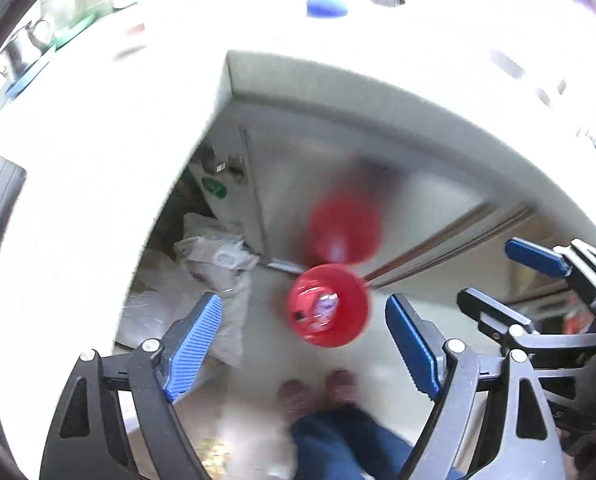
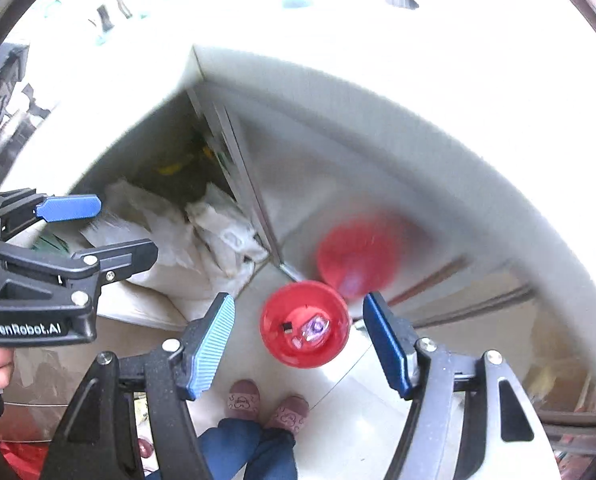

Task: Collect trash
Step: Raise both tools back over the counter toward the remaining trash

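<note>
Hovering with jaws spread and empty, both the left gripper (image 1: 302,334) and right gripper (image 2: 298,338) are overlooking the red bin (image 2: 304,324) on the floor (image 2: 362,408), seemingly between drops, needing more trash from the worktop (image 2: 338,40).

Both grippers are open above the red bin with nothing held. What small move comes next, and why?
Probably lift back toward the white counter for another piece. The left hand-held gripper and right hand-held gripper hold nothing, and the red bin below already contains wrappers.

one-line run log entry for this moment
left gripper: open, empty | right gripper: open, empty | red bin: on floor below both, wrappers inside | counter: above
</note>
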`<state>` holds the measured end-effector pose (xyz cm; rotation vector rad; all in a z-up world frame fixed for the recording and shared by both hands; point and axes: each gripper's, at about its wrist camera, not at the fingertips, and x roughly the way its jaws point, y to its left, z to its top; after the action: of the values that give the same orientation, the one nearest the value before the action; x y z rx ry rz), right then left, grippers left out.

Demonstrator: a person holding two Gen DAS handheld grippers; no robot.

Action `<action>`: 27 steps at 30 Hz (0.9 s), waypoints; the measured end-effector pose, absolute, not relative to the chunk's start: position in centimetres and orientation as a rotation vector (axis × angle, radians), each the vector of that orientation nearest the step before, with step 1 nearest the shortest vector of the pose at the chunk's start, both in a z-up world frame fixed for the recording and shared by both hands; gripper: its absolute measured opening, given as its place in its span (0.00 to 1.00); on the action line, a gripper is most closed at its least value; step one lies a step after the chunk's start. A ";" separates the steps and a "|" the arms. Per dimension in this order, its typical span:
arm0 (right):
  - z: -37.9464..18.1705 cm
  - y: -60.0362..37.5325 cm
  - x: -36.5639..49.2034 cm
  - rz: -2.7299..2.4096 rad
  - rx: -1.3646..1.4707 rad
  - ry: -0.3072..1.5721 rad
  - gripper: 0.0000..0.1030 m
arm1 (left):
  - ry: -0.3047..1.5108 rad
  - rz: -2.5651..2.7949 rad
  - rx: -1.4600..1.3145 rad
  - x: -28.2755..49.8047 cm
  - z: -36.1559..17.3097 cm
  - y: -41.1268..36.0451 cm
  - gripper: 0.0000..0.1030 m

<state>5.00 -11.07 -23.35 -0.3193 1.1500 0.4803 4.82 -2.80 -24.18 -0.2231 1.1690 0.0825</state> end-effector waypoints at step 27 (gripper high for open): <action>-7.9 -5.4 15.0 0.516 -0.305 0.991 0.85 | 1.023 0.223 -0.175 13.3 -8.5 7.4 1.00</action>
<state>15.03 -5.39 -7.93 -0.3049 0.9909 0.5158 13.28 7.43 -8.50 -0.1751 1.0234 0.2227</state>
